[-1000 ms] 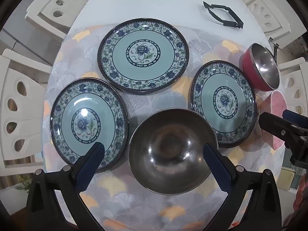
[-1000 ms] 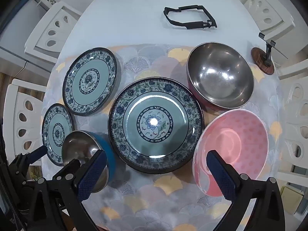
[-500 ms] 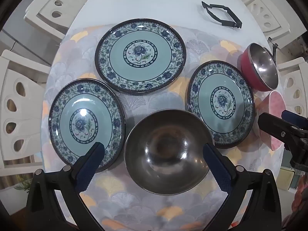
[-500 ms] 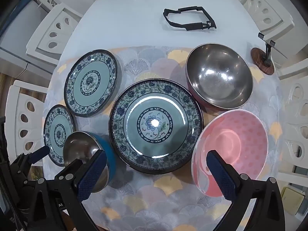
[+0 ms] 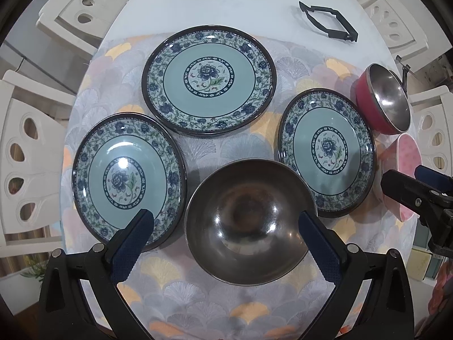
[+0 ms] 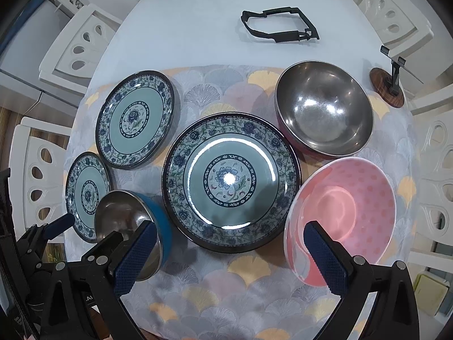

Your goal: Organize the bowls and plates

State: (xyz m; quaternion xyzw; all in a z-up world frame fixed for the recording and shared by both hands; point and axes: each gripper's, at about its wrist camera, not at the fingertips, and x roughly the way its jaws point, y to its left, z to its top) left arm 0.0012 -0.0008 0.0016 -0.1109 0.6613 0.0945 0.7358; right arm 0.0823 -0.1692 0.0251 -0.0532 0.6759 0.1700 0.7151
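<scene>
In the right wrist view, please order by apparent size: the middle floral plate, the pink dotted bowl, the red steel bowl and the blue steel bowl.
1. Middle floral plate.
2. Pink dotted bowl and red steel bowl: look alike; the pink one is nearer the camera, so unsure.
3. Blue steel bowl, partly hidden by the gripper.

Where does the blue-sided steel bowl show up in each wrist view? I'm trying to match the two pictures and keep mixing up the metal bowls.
Left wrist view: the blue-sided steel bowl sits low in the centre, between the open left gripper fingers; only its steel inside shows.
Right wrist view: it is at lower left, its blue wall visible, partly behind a right gripper finger.
Shared landmark: the black frame on the bare white table beyond the cloth.
</scene>
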